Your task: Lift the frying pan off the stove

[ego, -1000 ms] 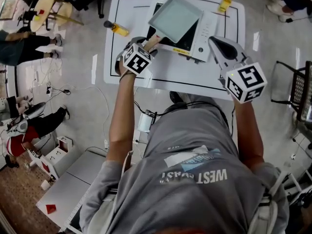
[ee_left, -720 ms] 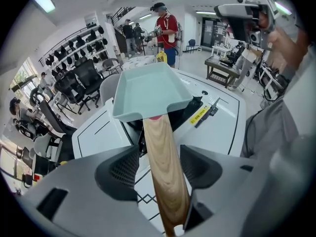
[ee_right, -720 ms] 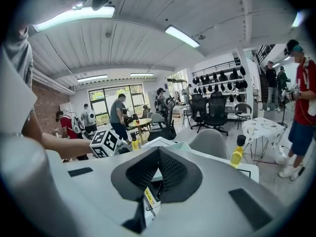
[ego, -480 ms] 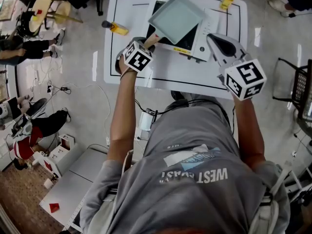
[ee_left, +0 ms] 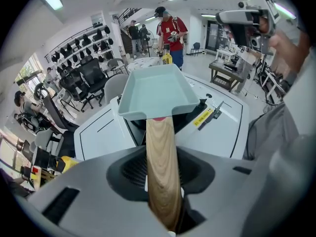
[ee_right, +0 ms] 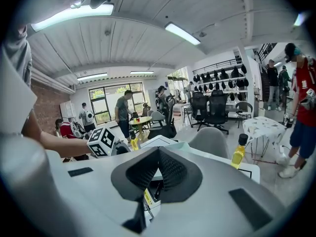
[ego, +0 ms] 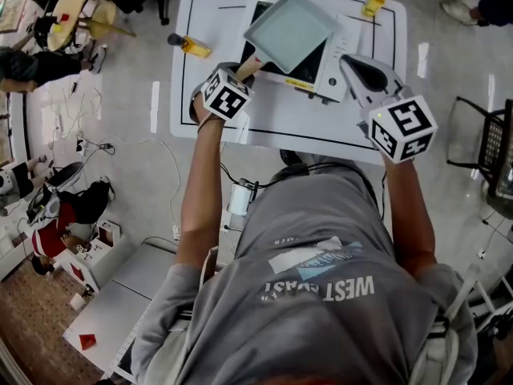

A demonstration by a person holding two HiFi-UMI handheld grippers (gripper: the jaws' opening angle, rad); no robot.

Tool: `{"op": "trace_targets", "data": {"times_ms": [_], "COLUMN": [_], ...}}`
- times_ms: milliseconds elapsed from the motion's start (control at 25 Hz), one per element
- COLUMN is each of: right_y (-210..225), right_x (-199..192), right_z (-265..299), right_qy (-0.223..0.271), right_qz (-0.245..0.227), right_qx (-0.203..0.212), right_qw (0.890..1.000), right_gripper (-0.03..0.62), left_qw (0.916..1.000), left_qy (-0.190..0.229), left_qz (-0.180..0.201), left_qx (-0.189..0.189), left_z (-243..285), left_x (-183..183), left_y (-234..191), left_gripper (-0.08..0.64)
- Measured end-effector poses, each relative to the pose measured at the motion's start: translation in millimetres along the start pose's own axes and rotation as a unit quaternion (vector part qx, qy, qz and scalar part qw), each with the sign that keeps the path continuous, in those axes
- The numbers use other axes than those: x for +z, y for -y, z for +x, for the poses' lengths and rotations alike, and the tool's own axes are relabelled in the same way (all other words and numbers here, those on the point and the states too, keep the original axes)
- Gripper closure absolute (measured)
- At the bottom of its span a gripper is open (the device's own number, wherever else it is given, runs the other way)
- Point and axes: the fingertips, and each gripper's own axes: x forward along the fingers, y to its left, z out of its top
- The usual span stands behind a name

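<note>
A square pale grey-green frying pan (ego: 290, 29) with a wooden handle (ego: 247, 68) sits on the black-topped stove (ego: 334, 53) on the white table (ego: 280, 123). My left gripper (ego: 243, 73) is at the handle's near end. Its jaws have just been closing, and in the left gripper view the handle (ee_left: 161, 157) runs between them with the left gripper (ee_left: 162, 181) shut on it; the pan (ee_left: 155, 90) lies straight ahead. My right gripper (ego: 354, 65) hovers to the right of the stove, shut with nothing in it. The right gripper (ee_right: 159, 153) shows its pads meeting.
One yellow bottle (ego: 192, 46) lies on the table's left edge and another (ego: 370, 2) stands at the far right corner, also seen as a bottle (ee_right: 239, 152). Office chairs, small tables and several people fill the room around the table.
The pan and both grippers stay almost where they were. People on the floor at the left have moved.
</note>
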Motion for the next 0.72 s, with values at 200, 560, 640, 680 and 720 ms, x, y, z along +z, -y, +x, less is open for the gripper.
{"op": "trace_targets", "data": {"times_ms": [200, 560, 640, 680, 720], "right_y": [-1, -6, -8, -8, -9], "right_x": [-1, 9, 12, 13, 14], "right_z": [2, 3, 1, 1, 0], "right_qy": [-0.003, 0.006, 0.008, 0.008, 0.008], "right_qz": [0.001, -0.007, -0.010, -0.012, -0.013], "right_qx": [0.000, 0.004, 0.006, 0.008, 0.010], "right_qw": [1.000, 1.000, 1.000, 1.000, 1.000], "right_gripper": [0.581, 0.581, 0.581, 0.581, 0.581], "left_qw": [0.9994, 0.9991, 0.9987, 0.9985, 0.9983], "left_qy": [0.021, 0.030, 0.035, 0.037, 0.039], "left_qz": [-0.028, -0.030, -0.033, -0.036, -0.037], "left_qx": [-0.008, 0.010, 0.016, 0.020, 0.023], "left_z": [-10, -42, -49, -53, -57], "left_x": [-1, -2, -2, -2, -2], "left_y": [1, -5, -6, -6, -6], "left_gripper": [0.439, 0.439, 0.440, 0.439, 0.440]}}
